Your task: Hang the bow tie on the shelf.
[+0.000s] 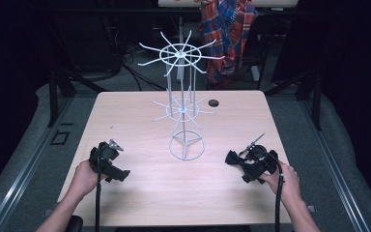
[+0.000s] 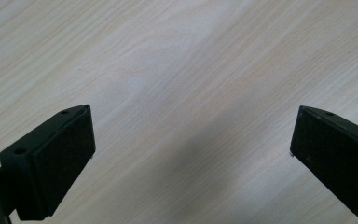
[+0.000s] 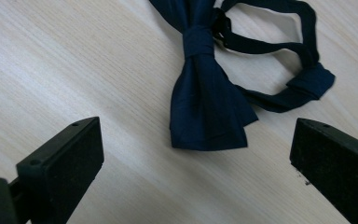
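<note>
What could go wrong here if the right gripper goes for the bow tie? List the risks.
1. The bow tie lies flat on the table, so the right gripper, jaws wide open, may scrape wood or pinch only one layer.
2. Its strap loops loosely beside the bow; lifted, it could dangle and likely snag on the wire rack.

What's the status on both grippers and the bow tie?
Left gripper open over bare table. Right gripper open, bow tie flat just ahead. Wire rack stands mid-table, apart.
</note>
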The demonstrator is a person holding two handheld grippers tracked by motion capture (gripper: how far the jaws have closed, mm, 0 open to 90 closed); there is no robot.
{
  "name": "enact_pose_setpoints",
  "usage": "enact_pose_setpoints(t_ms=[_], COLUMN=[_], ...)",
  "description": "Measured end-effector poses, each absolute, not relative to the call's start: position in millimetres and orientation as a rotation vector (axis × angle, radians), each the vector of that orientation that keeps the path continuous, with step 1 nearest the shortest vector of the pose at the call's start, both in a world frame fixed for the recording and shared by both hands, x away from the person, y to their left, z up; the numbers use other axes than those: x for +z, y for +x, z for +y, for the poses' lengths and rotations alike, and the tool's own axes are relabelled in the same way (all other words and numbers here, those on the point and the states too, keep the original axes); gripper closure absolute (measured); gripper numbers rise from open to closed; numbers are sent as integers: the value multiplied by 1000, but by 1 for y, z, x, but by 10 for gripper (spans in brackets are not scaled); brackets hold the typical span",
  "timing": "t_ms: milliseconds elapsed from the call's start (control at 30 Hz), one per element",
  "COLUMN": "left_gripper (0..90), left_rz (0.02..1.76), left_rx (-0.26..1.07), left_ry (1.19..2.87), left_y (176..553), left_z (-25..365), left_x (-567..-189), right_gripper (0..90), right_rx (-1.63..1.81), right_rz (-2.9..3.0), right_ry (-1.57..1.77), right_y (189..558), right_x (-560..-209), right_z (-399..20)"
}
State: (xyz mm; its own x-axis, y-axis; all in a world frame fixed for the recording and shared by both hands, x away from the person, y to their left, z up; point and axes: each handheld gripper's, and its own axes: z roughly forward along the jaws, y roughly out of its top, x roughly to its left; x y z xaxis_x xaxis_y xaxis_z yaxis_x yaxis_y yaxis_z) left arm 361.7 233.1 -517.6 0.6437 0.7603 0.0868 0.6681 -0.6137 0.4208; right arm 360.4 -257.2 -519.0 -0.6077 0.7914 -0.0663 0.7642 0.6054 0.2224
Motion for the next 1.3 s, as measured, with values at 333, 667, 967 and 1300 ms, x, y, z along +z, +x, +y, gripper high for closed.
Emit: enact_pose_setpoints(t_ms=[333, 667, 967, 1300], left_gripper=[0, 0, 0, 0], left_rz=[1138, 1135, 1126, 1126], left_rx=[366, 367, 355, 360], left_ry=[2515, 2516, 2522, 2525], left_y=[362, 362, 362, 363], left_z=[233, 232, 231, 230], left_x=[-518, -518, -519, -520], right_gripper=[102, 310, 468, 447], right_rx=[222, 194, 169, 164], right_rz=[2700, 2632, 2622, 2598], right_ry=[1291, 1320, 1332, 1301], right_y=[366, 365, 367, 367], right_x=[-530, -541, -544, -541], right_z=[-249, -246, -247, -241])
